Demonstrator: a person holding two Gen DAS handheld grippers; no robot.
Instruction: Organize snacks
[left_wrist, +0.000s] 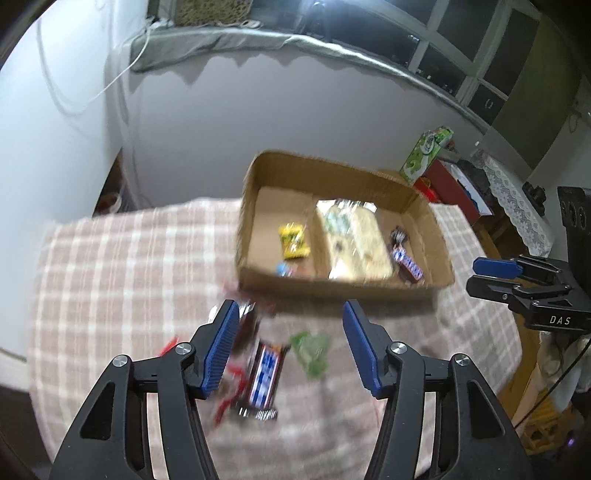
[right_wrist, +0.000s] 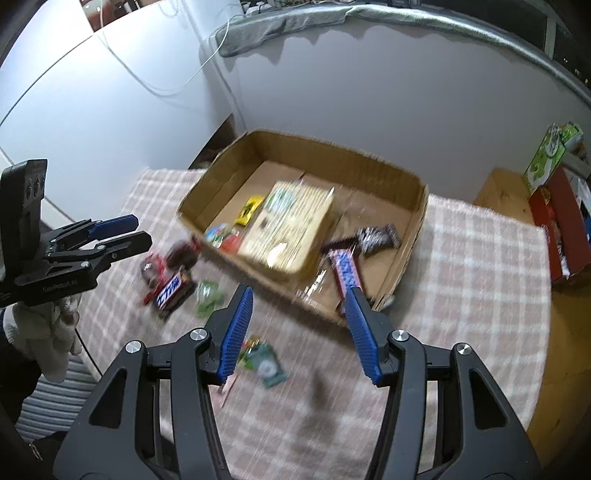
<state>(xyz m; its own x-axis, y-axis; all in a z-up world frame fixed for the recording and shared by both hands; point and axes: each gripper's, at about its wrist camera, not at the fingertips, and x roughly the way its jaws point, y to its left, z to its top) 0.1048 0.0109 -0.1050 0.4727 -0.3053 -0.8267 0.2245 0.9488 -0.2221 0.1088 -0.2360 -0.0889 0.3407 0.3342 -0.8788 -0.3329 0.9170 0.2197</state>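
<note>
Left gripper (left_wrist: 288, 347) and right gripper (right_wrist: 301, 328), tilted downward, both spread and empty; at twelve o'clock, one cardboard box (right_wrist: 417, 221) holding two Snickers-type bars.

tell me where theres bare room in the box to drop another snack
Free: the box's far floor behind the big flat packet, and the corner left of the yellow packet. Crowded: the near edge, with the blue-labelled bar and small wrappers.

Your two grippers, left gripper (left_wrist: 290, 343) and right gripper (right_wrist: 301, 328), have black frames, ribbed blue pads (left_wrist: 218, 350), silver screws (right_wrist: 400, 335); you wear a white knit glove (right_wrist: 48, 332)
</note>
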